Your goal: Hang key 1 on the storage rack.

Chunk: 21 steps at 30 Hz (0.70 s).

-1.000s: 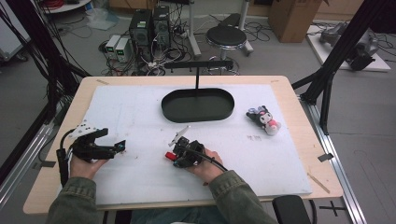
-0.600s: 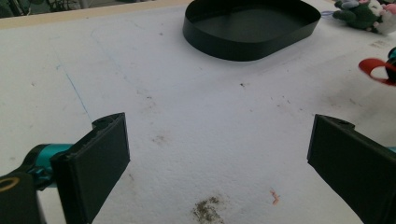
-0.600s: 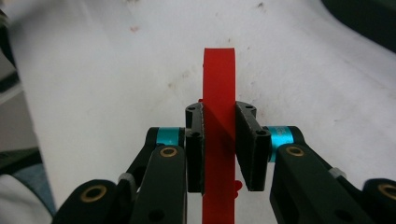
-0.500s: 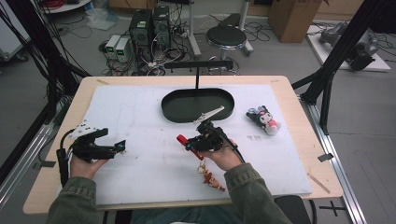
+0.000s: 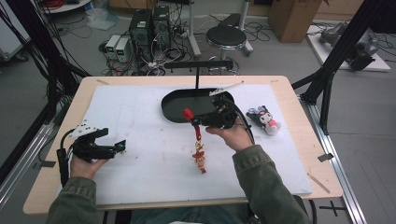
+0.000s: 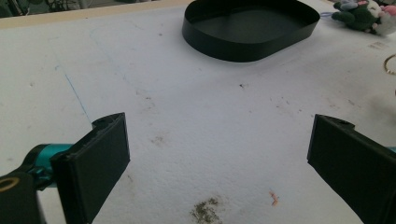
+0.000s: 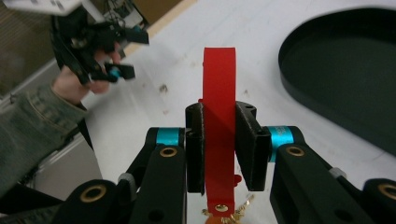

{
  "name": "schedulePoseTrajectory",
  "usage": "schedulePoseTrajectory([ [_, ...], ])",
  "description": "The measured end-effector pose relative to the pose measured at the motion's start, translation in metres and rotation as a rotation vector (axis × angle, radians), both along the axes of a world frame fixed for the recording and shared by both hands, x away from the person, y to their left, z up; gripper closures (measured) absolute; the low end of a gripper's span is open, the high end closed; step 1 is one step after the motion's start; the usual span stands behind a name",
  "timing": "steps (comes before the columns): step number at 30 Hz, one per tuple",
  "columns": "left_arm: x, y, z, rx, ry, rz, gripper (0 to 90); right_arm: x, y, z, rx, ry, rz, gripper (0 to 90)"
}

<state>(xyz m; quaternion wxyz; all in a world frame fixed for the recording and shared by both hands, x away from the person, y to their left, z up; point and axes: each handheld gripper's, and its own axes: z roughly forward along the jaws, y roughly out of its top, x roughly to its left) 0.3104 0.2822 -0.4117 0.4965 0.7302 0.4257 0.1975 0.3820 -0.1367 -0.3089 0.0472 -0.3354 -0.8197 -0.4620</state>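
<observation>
My right gripper (image 5: 195, 117) is shut on the red strap (image 7: 218, 121) of a keychain, lifted above the white mat near the black oval tray (image 5: 173, 108). A small red and orange charm figure (image 5: 200, 158) dangles from the red strap (image 5: 188, 114) down toward the mat. In the right gripper view the jaws pinch the strap flat between them. My left gripper (image 5: 120, 147) rests at the mat's left side, open, nothing between its pads (image 6: 95, 161). The black oval tray (image 6: 219, 44) lies ahead of it.
A black and pink plush toy (image 5: 264, 119) lies on the mat right of the tray, also visible as plush toy (image 6: 364, 16). A thin black stand post (image 5: 197, 77) rises behind the tray. The wooden table edge (image 5: 299, 121) borders the mat.
My right gripper has risen and moved toward the far right with the strap, coming beside the tray; the charm now hangs free. The left gripper has stayed put.
</observation>
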Motion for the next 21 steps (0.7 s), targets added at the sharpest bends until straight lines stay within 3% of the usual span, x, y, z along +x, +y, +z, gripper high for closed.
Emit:
schedulePoseTrajectory([
  [10, 0.000, 0.000, 0.000, -0.002, 0.000, -0.001, 6.0, 0.025, 0.004, 0.039, 0.042, -0.026, -0.046, 75.2],
  [21, 0.001, 0.000, 0.000, -0.003, 0.001, -0.007, 6.0, 0.049, 0.018, 0.053, 0.020, 0.003, -0.043, 75.2],
])
